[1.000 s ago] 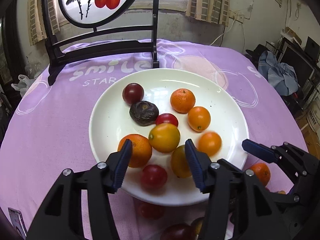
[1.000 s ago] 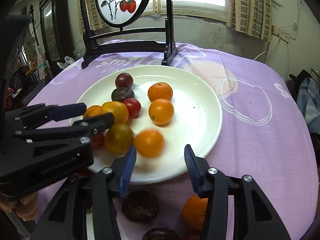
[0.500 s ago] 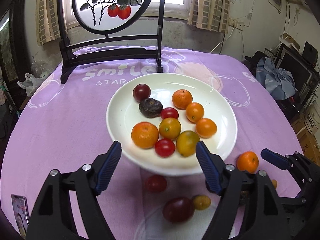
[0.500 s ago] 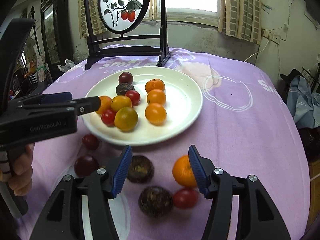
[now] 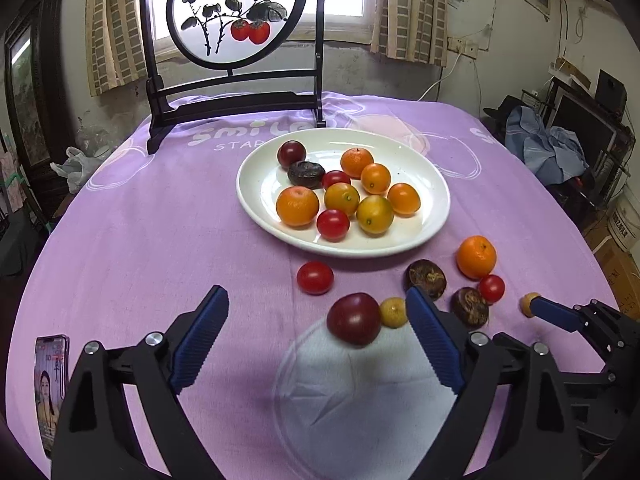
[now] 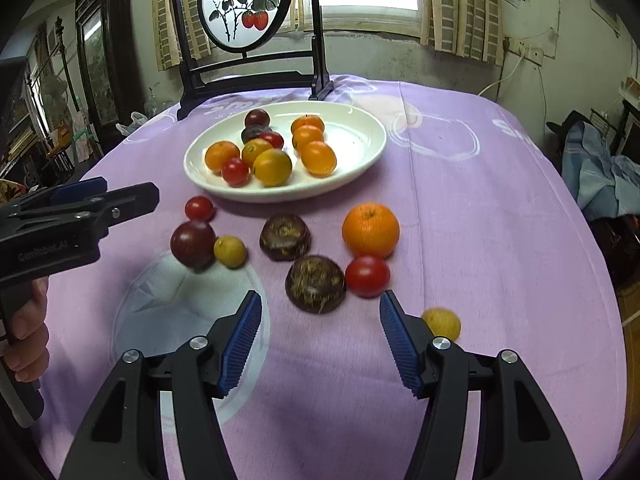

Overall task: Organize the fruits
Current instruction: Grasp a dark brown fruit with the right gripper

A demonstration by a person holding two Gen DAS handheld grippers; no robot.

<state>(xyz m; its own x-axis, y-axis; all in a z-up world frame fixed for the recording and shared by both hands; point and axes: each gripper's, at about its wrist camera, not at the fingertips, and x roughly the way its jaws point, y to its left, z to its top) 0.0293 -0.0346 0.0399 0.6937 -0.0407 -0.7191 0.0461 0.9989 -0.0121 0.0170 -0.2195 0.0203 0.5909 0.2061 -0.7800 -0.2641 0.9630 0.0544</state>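
Observation:
A white plate [image 5: 432, 216] holds several oranges, red tomatoes and dark fruits. Loose on the purple cloth in front of it lie a red tomato [image 5: 315, 278], a dark purple tomato [image 5: 354, 319], a small yellow fruit [image 5: 393, 312], two brown fruits [image 6: 285, 237] [image 6: 315, 284], a mandarin [image 6: 370, 230], another red tomato [image 6: 367, 276] and a second yellow fruit [image 6: 441, 323]. My left gripper [image 5: 316, 291] hovers near the purple tomato, jaws opening, gripping nothing. My right gripper [image 6: 320, 296] hangs just short of the nearer brown fruit, jaws also opening and empty.
A dark wooden stand with a round painted screen [image 5: 236, 12] stands behind the plate. A phone [image 5: 50, 384] lies at the front left of the cloth. A person's hand [image 6: 24, 336] holds the left gripper's handle. Clothes and boxes crowd the room's right side.
Both grippers have drawn back from over the plate toward the near side of the table, and their jaws have widened. The loose fruits in front of the plate have come into view.

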